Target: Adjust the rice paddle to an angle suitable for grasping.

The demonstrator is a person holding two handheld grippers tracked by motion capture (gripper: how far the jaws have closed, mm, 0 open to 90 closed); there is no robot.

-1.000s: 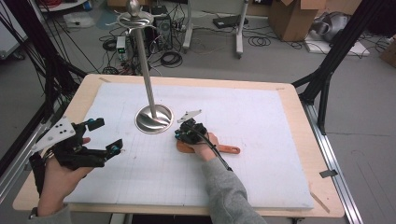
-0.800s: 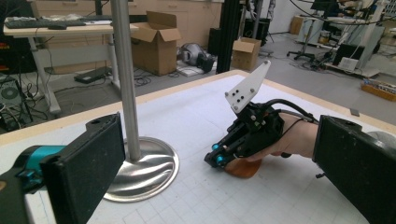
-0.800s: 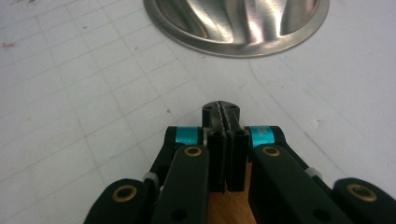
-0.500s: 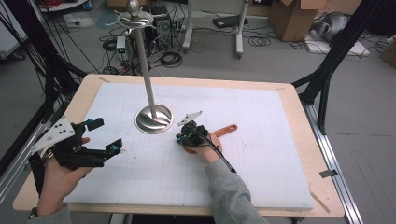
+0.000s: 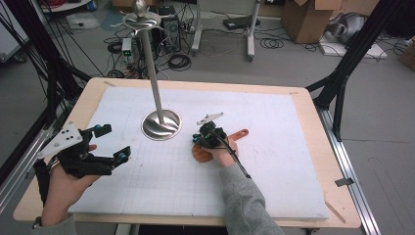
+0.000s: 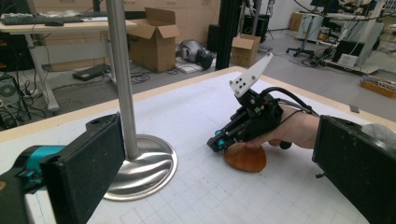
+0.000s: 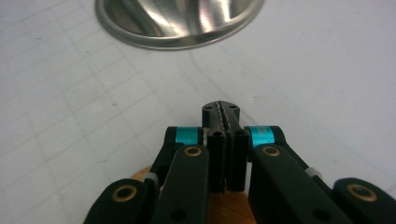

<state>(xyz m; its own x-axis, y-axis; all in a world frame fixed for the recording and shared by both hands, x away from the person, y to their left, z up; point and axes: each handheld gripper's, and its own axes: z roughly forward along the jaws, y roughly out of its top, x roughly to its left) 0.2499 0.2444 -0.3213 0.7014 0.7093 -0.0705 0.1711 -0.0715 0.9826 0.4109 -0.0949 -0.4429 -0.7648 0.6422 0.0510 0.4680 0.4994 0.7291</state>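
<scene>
A brown wooden spoon (image 5: 240,133) lies on the white gridded mat (image 5: 284,166), its bowl (image 6: 245,158) tucked under my right hand. My right gripper (image 5: 197,140) rests low over the bowl with its jaws pressed together and pointing toward the steel stand's round base (image 5: 161,125). In the right gripper view nothing sits between the black pads (image 7: 219,116), and a strip of wood (image 7: 229,207) shows beneath the gripper body. My left gripper (image 5: 112,142) hovers at the mat's left side, jaws wide apart and empty.
The stand's tall pole (image 5: 151,73) rises from the base near the mat's middle, topped with curved hooks (image 5: 139,19). The wooden table edge (image 5: 313,122) frames the mat. Black frame posts (image 5: 342,73) flank the table; boxes and cables lie on the floor behind.
The spoon's handle has swung from pointing right to pointing up and right. My right gripper has shifted slightly over the bowl. The left gripper has stayed still.
</scene>
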